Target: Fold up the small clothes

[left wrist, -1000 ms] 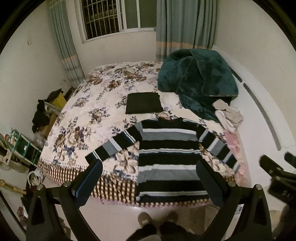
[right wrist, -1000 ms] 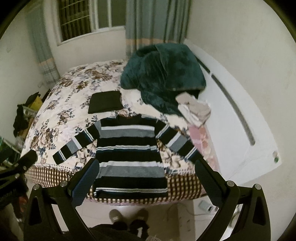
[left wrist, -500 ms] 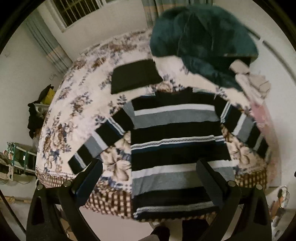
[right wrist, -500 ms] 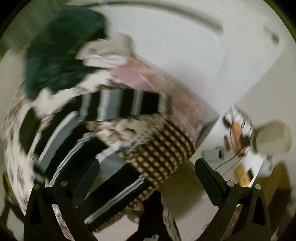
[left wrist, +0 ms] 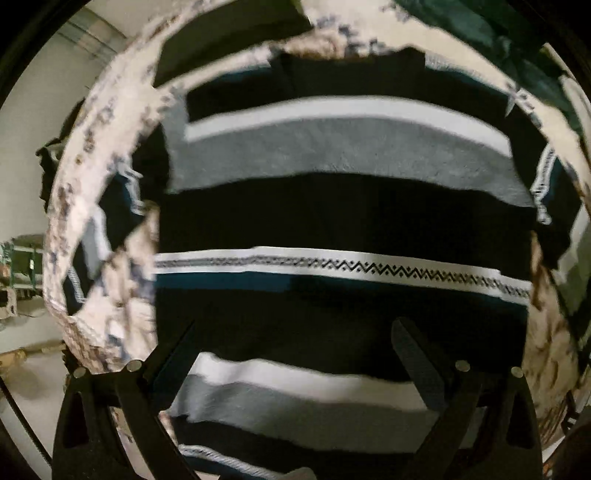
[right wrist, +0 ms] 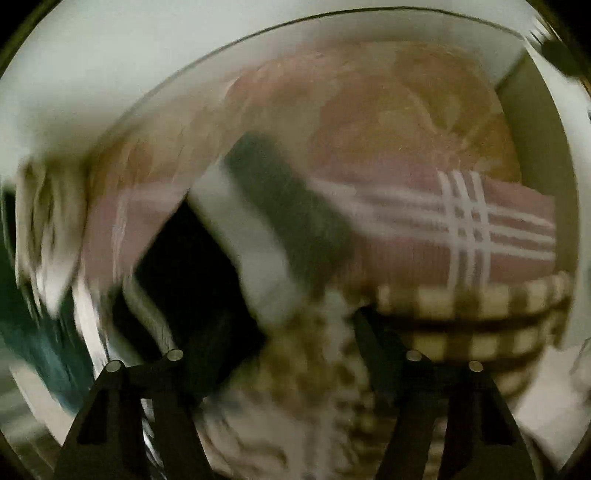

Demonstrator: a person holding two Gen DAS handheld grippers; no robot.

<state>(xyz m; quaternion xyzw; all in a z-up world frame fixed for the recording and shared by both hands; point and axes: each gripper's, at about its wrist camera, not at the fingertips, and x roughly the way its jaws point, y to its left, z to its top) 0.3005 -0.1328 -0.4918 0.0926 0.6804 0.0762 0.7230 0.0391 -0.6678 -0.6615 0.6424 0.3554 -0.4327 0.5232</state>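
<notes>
A black, grey and white striped sweater (left wrist: pixel 332 214) lies flat on the floral bedspread (left wrist: pixel 96 140) and fills the left wrist view. My left gripper (left wrist: pixel 295 347) is open and hovers close above the sweater's lower body, holding nothing. In the blurred right wrist view, the sweater's right sleeve end (right wrist: pixel 258 221) lies on the bed near a pink plaid cloth (right wrist: pixel 461 229). My right gripper (right wrist: pixel 266 354) is open just in front of the sleeve end, holding nothing.
A folded black garment (left wrist: pixel 229 37) lies beyond the sweater's collar. A dark green blanket (left wrist: pixel 480 26) is bunched at the back right. The bed's checked border (right wrist: pixel 461 325) and edge are close under the right gripper. The white wall (right wrist: pixel 110 66) is behind.
Both grippers have moved down and in close to the bed. The left now hangs over the sweater's body, the right has swung to the right sleeve end. Both stayed open.
</notes>
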